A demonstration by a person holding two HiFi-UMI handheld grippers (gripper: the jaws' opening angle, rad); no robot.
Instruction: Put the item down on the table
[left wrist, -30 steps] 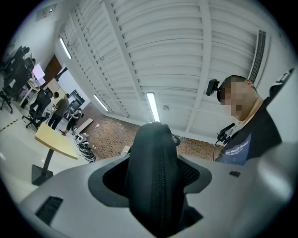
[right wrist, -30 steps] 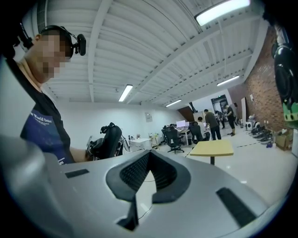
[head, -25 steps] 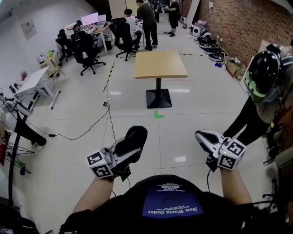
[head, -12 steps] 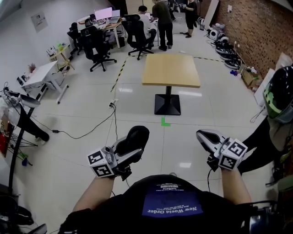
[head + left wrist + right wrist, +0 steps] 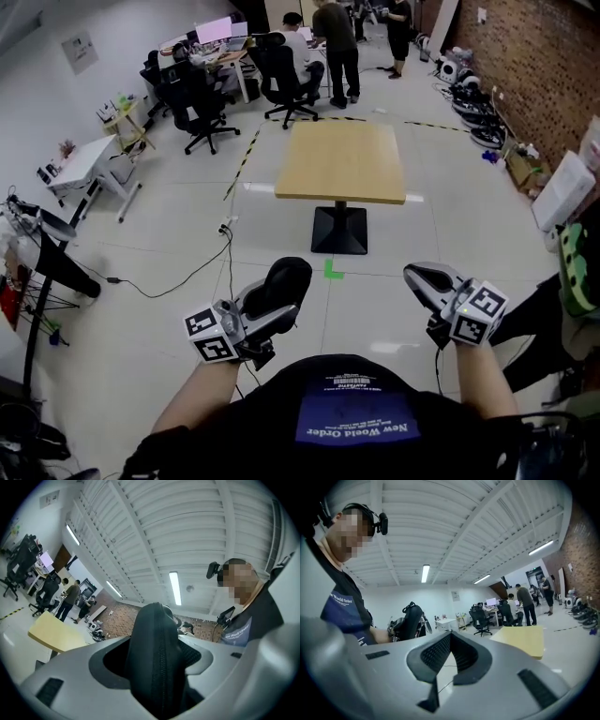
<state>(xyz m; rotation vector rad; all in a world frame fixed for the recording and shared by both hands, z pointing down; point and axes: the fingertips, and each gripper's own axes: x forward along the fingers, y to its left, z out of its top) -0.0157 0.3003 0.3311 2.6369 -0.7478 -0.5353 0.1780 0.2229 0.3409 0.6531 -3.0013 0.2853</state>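
Clearly the black, rounded soft fabric case with a zip running up its edge [image 5: 283,281] is not at its goal yet. It stands upright between the jaws of the left gripper [image 5: 272,309], which are spread wide and press on its flanks. It is held in front of the person's chest, well apart from the square light-wood table on a black pedestal foot [image 5: 339,164].

The main risk, as I judge it, is a slip before the table is reached. The case looks padded and yielding, and much of its bulk rises above the jaws, so a jolt could tip it out. Let go too early or at the table's rim, it would drop to the pale tiled floor [image 5: 394,309]. Set down on its narrow zipped edge, it would probably topple.

The right gripper [image 5: 422,277] has its tips together with nothing between them, so it gives no support. A black cable [image 5: 187,272] lies on the floor to the left.
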